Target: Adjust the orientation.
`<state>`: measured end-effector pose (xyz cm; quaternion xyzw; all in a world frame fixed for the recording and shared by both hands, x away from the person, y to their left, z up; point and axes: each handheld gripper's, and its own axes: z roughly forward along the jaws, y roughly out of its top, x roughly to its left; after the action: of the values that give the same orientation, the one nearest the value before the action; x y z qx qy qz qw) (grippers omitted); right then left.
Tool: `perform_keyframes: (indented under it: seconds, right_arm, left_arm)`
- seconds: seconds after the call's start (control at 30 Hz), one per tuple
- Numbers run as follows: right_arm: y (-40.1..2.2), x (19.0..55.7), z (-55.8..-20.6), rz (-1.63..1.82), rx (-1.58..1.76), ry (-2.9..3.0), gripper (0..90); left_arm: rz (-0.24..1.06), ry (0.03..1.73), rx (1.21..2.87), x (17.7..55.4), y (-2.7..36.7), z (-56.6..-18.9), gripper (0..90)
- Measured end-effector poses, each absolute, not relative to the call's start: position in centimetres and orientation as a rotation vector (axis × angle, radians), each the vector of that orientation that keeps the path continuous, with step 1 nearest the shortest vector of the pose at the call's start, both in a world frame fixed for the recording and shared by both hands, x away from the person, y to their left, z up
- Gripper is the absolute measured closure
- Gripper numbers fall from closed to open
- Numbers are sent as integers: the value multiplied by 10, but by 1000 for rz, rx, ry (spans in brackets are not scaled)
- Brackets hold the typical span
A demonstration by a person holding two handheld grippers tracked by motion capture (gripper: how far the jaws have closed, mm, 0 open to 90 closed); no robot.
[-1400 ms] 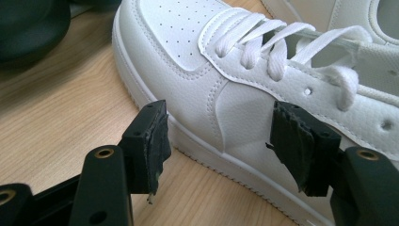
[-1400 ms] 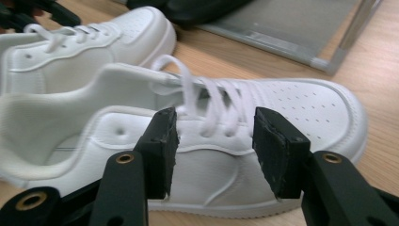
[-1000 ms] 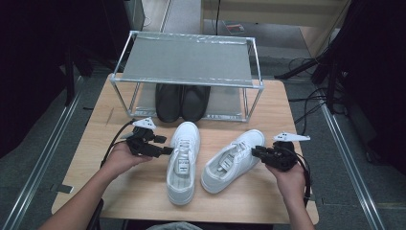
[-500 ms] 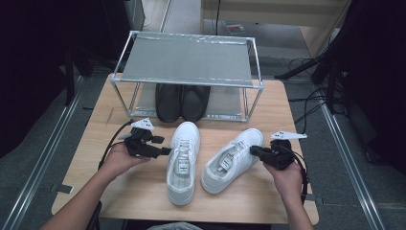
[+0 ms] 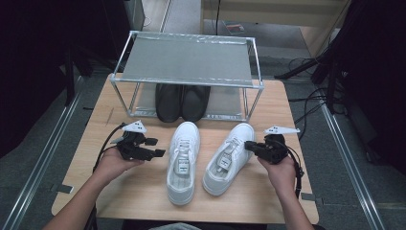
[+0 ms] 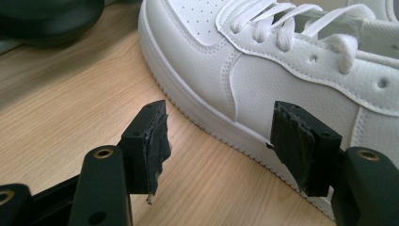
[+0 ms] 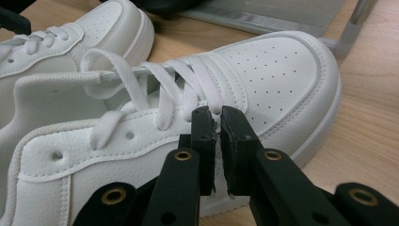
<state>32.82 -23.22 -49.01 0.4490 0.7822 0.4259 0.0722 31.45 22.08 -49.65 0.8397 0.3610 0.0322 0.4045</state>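
Light wood table [image 5: 143, 191] on grey floor [image 5: 43, 158]; dark surroundings. Rack [image 5: 186, 60] at 12 o'clock, black shoes [image 5: 182, 101] beneath. White sneakers [image 5: 184, 160] at centre. Left gripper [image 5: 160, 153], 9 o'clock, wide open, empty. Right gripper [image 5: 247, 145], 3 o'clock, jaws just closing, nearly shut at the right sneaker's [image 7: 263, 80] laces; grip unclear.

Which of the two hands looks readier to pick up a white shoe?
Right, probably. The right gripper has its fingers nearly shut at the laces of the right white shoe, while the left gripper is open beside the left white shoe, gripping nothing.

White sneakers [image 5: 183, 160] [image 5: 229, 157] with perforated toe dots, black shoes [image 5: 182, 101], silver-grey rack [image 5: 186, 60], pale wood-grain table [image 5: 143, 191], black grippers [image 5: 154, 147] [image 5: 249, 145].
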Motion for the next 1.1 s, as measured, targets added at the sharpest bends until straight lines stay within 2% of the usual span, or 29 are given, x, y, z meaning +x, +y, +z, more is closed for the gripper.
perform_keyframes:
  seconds: [1.1]
  right_arm:
    - [-188, 345, -490, 1267, 1216, 2457, 863]
  left_arm:
    - [113, 993, 2086, 294, 245, -500, 365]
